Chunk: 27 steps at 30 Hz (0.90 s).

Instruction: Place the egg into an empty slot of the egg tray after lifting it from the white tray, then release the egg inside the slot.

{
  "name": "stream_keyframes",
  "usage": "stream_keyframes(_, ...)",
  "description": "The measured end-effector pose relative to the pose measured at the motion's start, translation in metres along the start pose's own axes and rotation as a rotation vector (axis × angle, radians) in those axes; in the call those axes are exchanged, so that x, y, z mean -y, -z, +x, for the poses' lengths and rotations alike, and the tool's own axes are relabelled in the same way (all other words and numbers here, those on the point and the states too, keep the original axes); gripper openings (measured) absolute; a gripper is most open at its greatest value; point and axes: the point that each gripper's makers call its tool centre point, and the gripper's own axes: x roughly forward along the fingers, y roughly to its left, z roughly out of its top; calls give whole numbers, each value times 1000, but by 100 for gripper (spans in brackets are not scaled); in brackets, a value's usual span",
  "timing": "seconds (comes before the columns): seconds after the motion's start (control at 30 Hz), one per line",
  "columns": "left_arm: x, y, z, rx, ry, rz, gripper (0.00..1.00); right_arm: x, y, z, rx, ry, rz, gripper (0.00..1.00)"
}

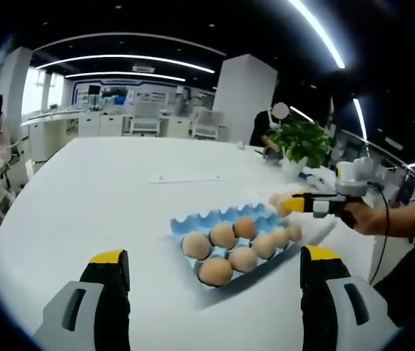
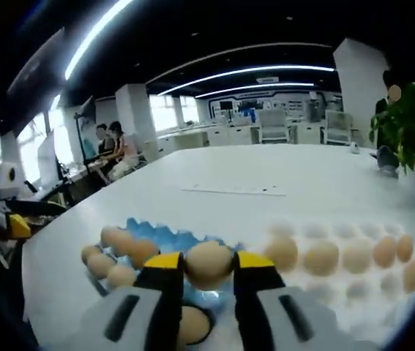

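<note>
- right gripper [image 2: 208,265], nearest, yellow-tipped jaws pinching a smooth tan egg [image 2: 208,263] from both sides, above the blue egg tray [image 2: 156,235].
- blue tray is scalloped and dimpled, with eggs in several slots.
- to its right, the white tray [image 2: 353,292] carries rows of eggs.
- left gripper [image 1: 214,267] hangs back, jaws spread wide, holding nothing.
- glossy white table [image 1: 119,183] beyond.

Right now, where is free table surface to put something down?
Free: the wide white table between the blue egg tray and the far paper strip. Crowded: around the blue tray, the white tray, the right gripper holding an egg, and the plant.
</note>
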Motion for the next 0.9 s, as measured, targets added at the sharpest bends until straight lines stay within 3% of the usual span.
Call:
stream_keyframes(0.53,-1,2,-3,-1,-6,-5,97,-35,13,30,-62,-90,-28,26)
stream_keyframes(0.9,0,4,-3,0,2,-9,97,-37,26,33,-119,-108,-3,26)
